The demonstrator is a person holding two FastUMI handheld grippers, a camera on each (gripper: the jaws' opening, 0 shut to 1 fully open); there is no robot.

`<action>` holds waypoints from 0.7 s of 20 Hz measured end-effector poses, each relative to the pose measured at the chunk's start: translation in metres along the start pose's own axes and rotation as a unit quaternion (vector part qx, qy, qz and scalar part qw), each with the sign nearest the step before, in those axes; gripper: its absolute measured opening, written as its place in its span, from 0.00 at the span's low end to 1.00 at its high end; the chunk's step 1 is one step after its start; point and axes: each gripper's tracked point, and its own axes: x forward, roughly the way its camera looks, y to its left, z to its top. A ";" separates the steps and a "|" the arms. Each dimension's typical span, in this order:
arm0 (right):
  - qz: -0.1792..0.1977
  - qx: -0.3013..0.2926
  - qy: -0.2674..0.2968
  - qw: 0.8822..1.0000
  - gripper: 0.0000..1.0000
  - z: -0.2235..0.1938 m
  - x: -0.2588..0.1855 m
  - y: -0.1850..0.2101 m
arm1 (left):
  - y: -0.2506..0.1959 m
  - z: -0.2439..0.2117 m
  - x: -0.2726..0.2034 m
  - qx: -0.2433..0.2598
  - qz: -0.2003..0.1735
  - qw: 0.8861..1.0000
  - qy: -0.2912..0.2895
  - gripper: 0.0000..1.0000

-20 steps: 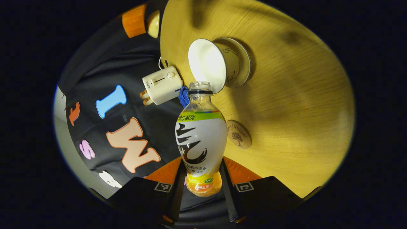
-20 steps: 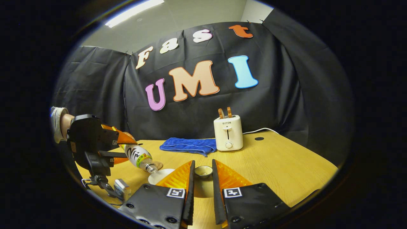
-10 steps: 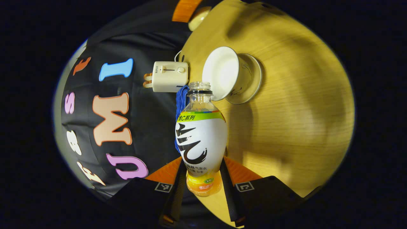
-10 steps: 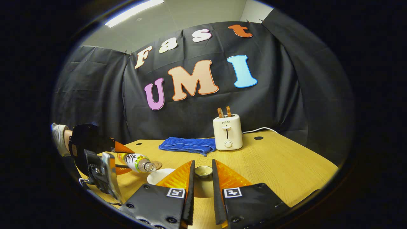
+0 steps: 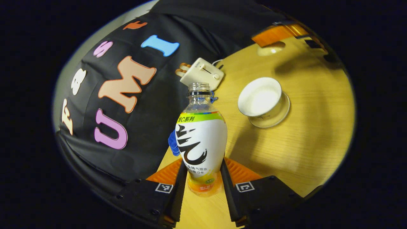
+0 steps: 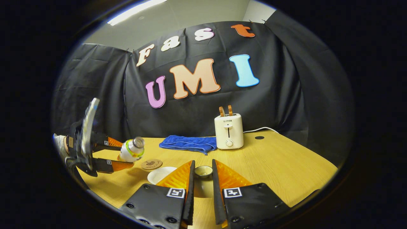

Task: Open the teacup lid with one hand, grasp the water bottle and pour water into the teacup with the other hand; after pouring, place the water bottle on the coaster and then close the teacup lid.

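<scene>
While gripped low: the left gripper (image 5: 203, 187) pinches the water bottle (image 5: 201, 140) at its base, both fingers pressing.
Bottle axis: tilted, uncapped mouth pointing up and away from its gripper, off to one side of the teacup (image 5: 260, 100).
Right gripper (image 6: 202, 186): fingers narrow, holding the teacup lid (image 6: 203, 171).
Coaster (image 6: 151, 164): on the table (image 6: 286, 165), just beyond the teacup.
Far: blue towel (image 6: 188, 143), toaster (image 6: 228, 131).

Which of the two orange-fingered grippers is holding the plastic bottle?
The left gripper clamps the white-labelled plastic bottle; the right gripper grips a cream ceramic lid.
</scene>
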 end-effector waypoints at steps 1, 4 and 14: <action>0.001 -0.001 0.000 1.000 0.30 0.000 0.001 0.002 | 0.004 0.006 0.000 -0.031 0.001 0.999 -0.012 0.56; 0.003 -0.004 0.000 1.000 0.32 0.000 0.001 0.004 | 0.022 0.009 -0.004 -0.097 0.023 0.994 -0.039 0.56; 0.005 -0.009 0.000 1.000 0.30 0.000 -0.001 0.008 | 0.053 0.033 0.008 -0.267 0.047 0.958 -0.097 0.55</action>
